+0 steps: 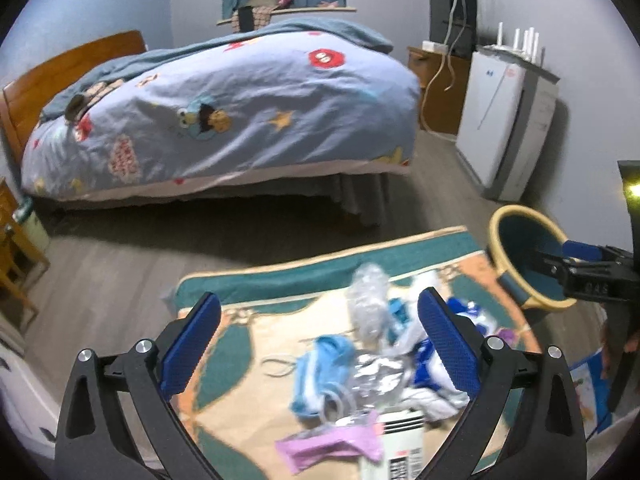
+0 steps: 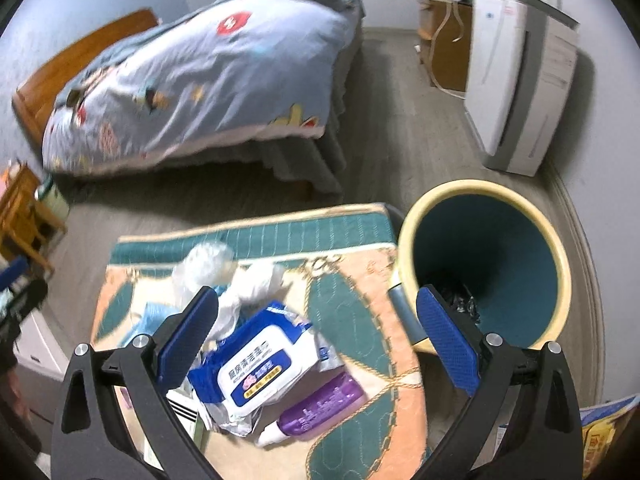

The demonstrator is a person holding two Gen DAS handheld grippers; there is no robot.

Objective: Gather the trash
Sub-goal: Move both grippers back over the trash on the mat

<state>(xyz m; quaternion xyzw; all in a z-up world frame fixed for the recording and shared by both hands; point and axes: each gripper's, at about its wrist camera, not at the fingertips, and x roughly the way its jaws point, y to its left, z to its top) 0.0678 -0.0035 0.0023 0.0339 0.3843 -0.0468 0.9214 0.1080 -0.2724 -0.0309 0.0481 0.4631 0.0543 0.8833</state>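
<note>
Trash lies in a heap on a green and peach rug [image 1: 248, 364] [image 2: 360, 320]. In the left wrist view I see a crushed clear plastic bottle [image 1: 368, 300], a blue face mask [image 1: 320, 372], silver foil [image 1: 380, 372], a pink wrapper [image 1: 332, 444] and a white carton [image 1: 400, 452]. My left gripper [image 1: 318, 346] hangs open above them, holding nothing. The right wrist view shows a blue and white wet-wipes pack [image 2: 264, 364], a purple tube [image 2: 320, 408] and white crumpled plastic [image 2: 248, 284]. My right gripper [image 2: 318, 344] is open and empty, between the heap and a yellow-rimmed teal bin [image 2: 484, 264] [image 1: 528, 256].
A bed [image 1: 224, 116] with a blue cartoon quilt stands behind the rug. A white appliance [image 1: 504, 120] and a wooden cabinet [image 1: 440, 84] line the right wall. A wooden chair [image 1: 16, 252] stands at the left. Printed paper [image 2: 604, 432] lies at the bottom right.
</note>
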